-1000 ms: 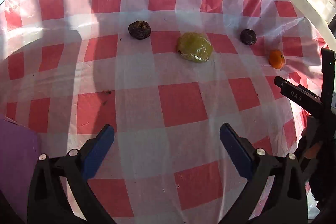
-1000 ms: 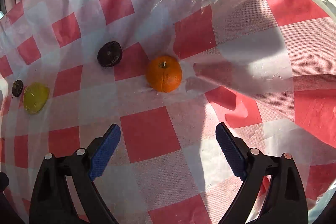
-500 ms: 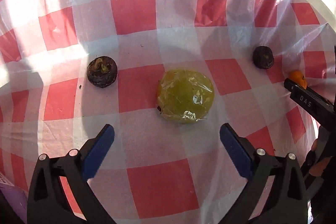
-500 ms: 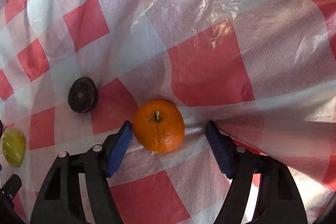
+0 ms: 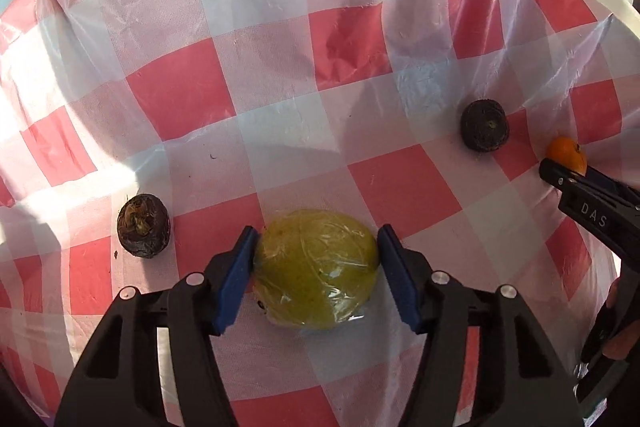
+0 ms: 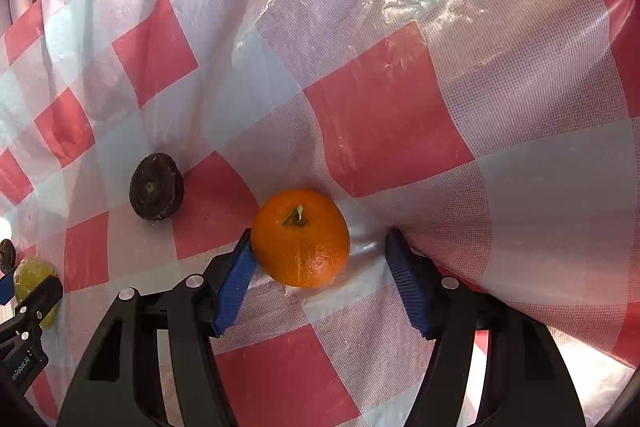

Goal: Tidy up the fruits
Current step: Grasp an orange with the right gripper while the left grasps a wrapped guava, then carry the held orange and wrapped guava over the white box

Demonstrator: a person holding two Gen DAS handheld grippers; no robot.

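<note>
Where the crinkled red-and-white checked plastic cloth (image 5: pixel 280 75) covered the surface, I had my left gripper (image 5: pixel 316 261) around the round yellow-green fruit (image 5: pixel 316 269), which was wrapped in glossy cling film; both ribbed blue pads pressed its sides, so those fingers were closed on it. A dark, wrinkled fruit (image 5: pixel 143 225) lay just beside the left finger, and a second dark fruit (image 5: pixel 484 125) sat well apart toward the right. My right gripper (image 6: pixel 318 269) straddled the dimpled orange (image 6: pixel 301 238), stem up; its left finger (image 6: pixel 236 277) touched the peel, while the right finger (image 6: pixel 406 287) stood clear against a raised fold of cloth, so these fingers were still parted around it.
</note>
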